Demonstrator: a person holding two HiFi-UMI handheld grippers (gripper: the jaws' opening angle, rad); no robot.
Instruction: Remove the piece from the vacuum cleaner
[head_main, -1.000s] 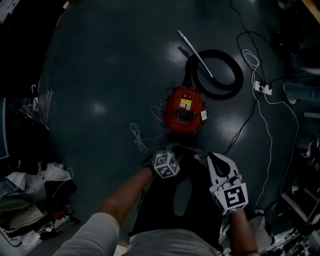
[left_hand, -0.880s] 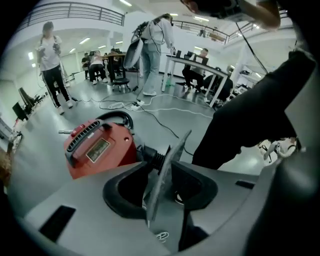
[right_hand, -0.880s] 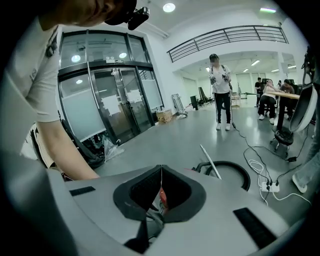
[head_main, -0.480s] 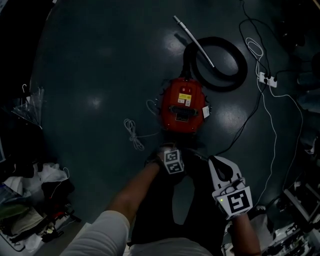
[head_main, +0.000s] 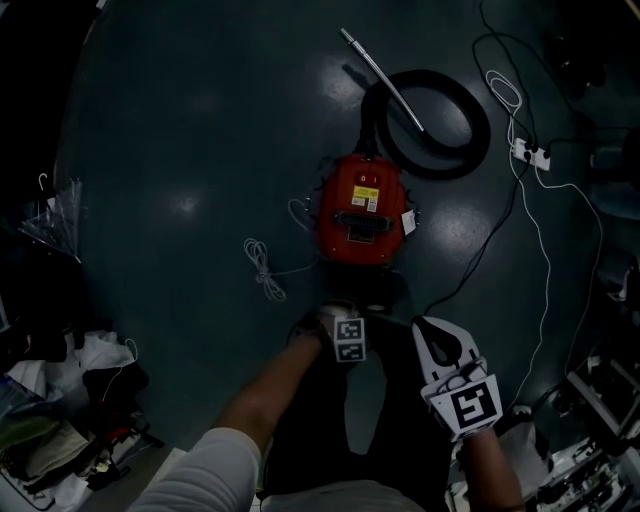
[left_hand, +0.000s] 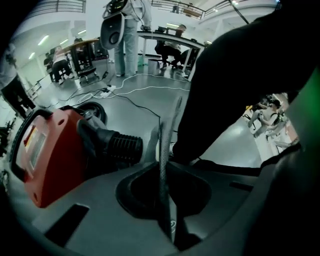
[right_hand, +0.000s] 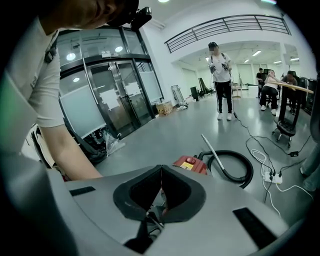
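The left gripper (left_hand: 161, 170) is closing, its jaws nearly together with nothing seen between them. In the head view the red vacuum cleaner (head_main: 360, 212) lies close at its 12 o'clock. The right gripper (right_hand: 160, 182) is pressed closed and empty, and the black hose (head_main: 478, 130) coils at the cleaner's 1 o'clock with a metal wand (head_main: 380, 78) lying across it.

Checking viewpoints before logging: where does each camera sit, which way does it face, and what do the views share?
Head view: on the person's head, looking steeply down at a red canister vacuum cleaner; both forearms, left hand-held gripper and right hand-held gripper show.
Left gripper view: low beside the vacuum cleaner, along its closing jaws, nothing between them; person's dark clothing shows.
Right gripper view: higher, over shut jaws toward the vacuum cleaner and hall; bare arm shows.
Shared: all three show the vacuum cleaner.
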